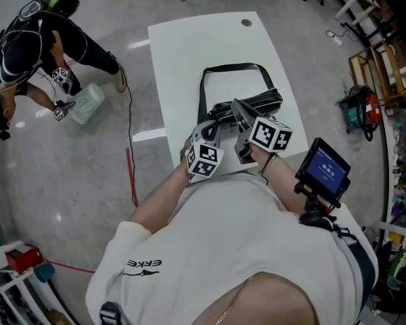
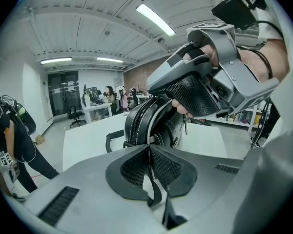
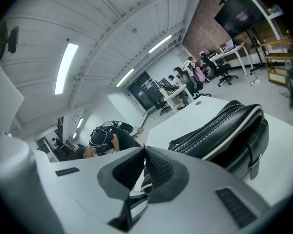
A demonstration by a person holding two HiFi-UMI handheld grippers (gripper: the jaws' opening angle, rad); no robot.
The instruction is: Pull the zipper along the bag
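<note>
A black bag (image 1: 252, 104) with white piping lies on the white table (image 1: 189, 46), its strap (image 1: 216, 70) looped toward the far side. My left gripper (image 1: 212, 128) is at the bag's near left end. In the left gripper view its jaws (image 2: 149, 149) are shut on the bag's (image 2: 146, 121) piped edge. My right gripper (image 1: 238, 108) sits on top of the bag, over the zipper. In the right gripper view its jaws (image 3: 145, 154) are shut where the zipper line (image 3: 210, 126) ends; the pull is hidden between the pads. The right gripper (image 2: 180, 112) also shows above the bag in the left gripper view.
A person (image 1: 34, 53) crouches on the floor at the left with grippers and a clear container (image 1: 88, 102). A red cable (image 1: 130, 175) runs along the floor beside the table. A small screen (image 1: 327, 168) hangs at my right. Shelves and a trolley line the right side.
</note>
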